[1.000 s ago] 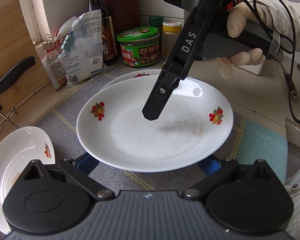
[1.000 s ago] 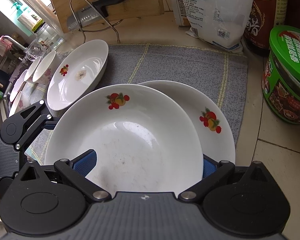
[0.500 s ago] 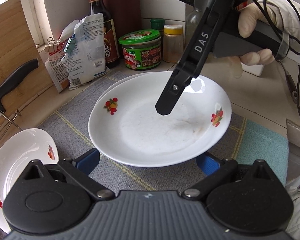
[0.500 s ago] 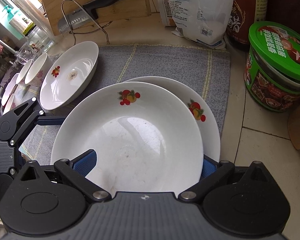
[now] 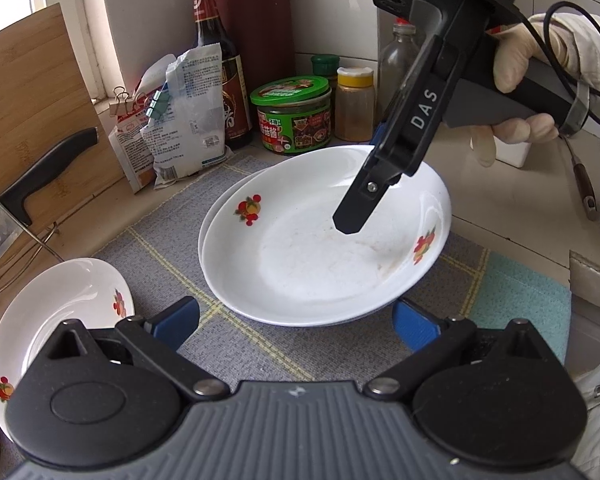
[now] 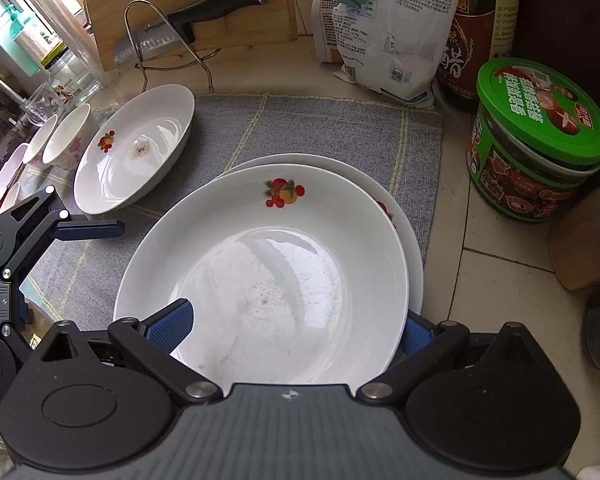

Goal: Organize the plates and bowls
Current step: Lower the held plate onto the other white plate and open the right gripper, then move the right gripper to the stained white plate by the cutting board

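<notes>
Plates: the right tool [image 6: 296, 326], clamped on the top plate's [image 6: 260, 272] near rim, should lower it flat onto the plate below [image 5: 220, 216] on the mat [image 6: 320, 128] mid-table, then let go slowly, while the left tool [image 5: 296, 320] waits apart.

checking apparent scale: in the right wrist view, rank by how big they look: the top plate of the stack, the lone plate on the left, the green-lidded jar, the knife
1. top plate, by far the largest, though nearest the camera.
2. lone plate.
3. green-lidded jar and knife: unsure; the jar looks bulkier, the knife longer but thinner and farther away.
</notes>
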